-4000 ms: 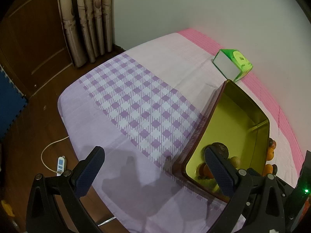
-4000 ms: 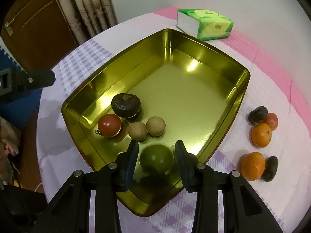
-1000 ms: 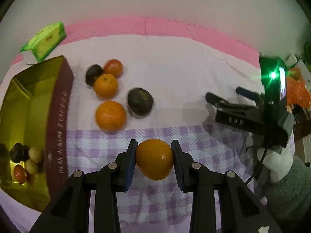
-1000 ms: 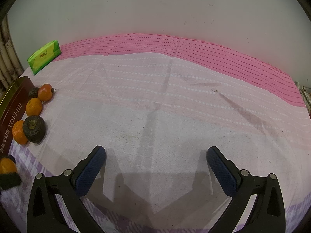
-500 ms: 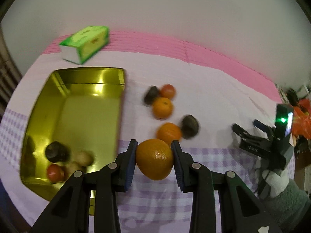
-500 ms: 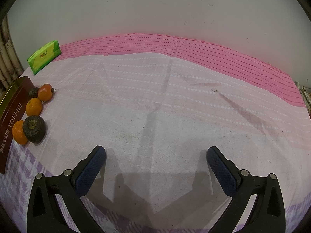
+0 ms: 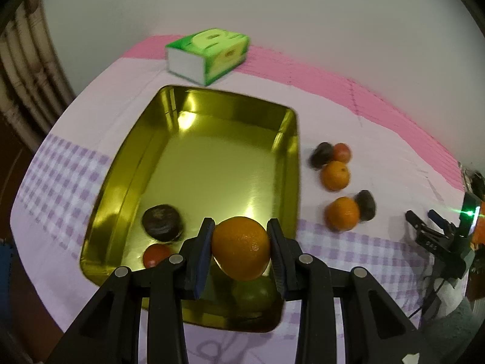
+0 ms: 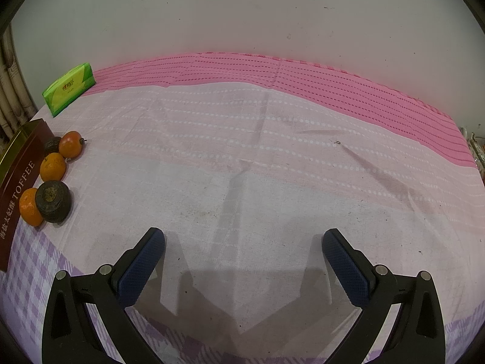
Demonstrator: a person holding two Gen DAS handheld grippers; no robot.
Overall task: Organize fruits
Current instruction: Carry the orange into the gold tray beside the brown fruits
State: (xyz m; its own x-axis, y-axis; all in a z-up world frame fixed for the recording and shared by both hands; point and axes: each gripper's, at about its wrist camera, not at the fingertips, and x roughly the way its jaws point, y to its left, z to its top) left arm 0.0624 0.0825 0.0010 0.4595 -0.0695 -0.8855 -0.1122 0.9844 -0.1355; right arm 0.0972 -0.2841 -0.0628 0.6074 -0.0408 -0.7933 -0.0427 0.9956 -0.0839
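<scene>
Partly hidden green fruit [image 7: 253, 295] (behind orange [image 7: 241, 248]), blurred edges

green tissue pack [image 7: 208, 55] by wall | pink-and-lilac cloth [image 8: 272, 157] | curtain [image 7: 27, 69], blurred, possibly

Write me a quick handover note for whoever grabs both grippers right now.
Left hand-held gripper: shut on an orange, over the near end of the gold tin.
Right hand-held gripper: open, empty, over bare cloth.
Done: dark fruit, red fruit and green fruit in the tin.
Left: release the orange, then move the five fruits lying beside the tin.
</scene>
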